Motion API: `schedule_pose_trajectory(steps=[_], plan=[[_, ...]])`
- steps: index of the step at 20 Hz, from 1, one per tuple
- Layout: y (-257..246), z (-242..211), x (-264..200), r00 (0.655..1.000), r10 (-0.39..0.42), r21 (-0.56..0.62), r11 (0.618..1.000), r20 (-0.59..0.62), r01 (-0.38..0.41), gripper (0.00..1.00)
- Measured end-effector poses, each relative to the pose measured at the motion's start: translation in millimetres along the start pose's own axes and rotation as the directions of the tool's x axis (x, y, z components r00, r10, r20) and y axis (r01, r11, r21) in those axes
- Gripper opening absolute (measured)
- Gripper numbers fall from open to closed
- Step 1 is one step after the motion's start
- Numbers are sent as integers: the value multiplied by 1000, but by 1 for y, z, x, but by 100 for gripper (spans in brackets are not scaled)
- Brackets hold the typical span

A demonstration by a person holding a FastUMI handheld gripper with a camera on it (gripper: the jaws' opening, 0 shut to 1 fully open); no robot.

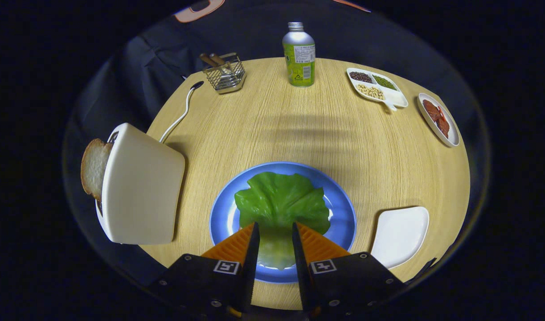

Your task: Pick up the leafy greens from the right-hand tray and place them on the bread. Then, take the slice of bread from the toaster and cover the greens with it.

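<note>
Tool (pixel 273 232) hangs low over the blue plate (pixel 343 214), its fingers parted with a gap between them and the pale stalk end of the lettuce leaf (pixel 281 200) lying in that gap; whether either finger touches the leaf I cannot tell. The leaf is spread across the plate, hiding whatever lies under it. It looks light, limp and easily torn, so only a gentle pinch at the thicker stalk would suit. Just beside the plate, on the right, sits an empty white tray (pixel 399 236). On the left of the table (pixel 299 125) stands the toaster (pixel 141 187) with a bread slice (pixel 94 167) poking out: light, crumbly, best gripped by its exposed crust edge.
</note>
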State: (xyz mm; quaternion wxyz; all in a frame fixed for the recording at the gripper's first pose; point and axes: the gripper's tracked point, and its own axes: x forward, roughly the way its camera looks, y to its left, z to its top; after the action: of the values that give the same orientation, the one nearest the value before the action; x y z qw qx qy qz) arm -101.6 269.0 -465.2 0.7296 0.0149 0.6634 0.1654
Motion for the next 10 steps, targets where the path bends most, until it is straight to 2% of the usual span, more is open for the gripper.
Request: schedule_pose_trajectory(steps=[3, 4, 5, 6, 8, 10], plan=[[19, 16, -23, 998, 53, -9, 999, 33, -53, 54], [28, 22, -31, 997, 66, -20, 998, 50, -65, 67], [36, 29, -38, 995, 73, -32, 997, 68, -71, 72], [44, 35, -45, 993, 78, -39, 996, 83, -75, 82], [66, 47, -63, 989, 102, -47, 994, 108, -98, 90], [88, 58, -79, 984, 127, -64, 991, 125, -119, 93]])
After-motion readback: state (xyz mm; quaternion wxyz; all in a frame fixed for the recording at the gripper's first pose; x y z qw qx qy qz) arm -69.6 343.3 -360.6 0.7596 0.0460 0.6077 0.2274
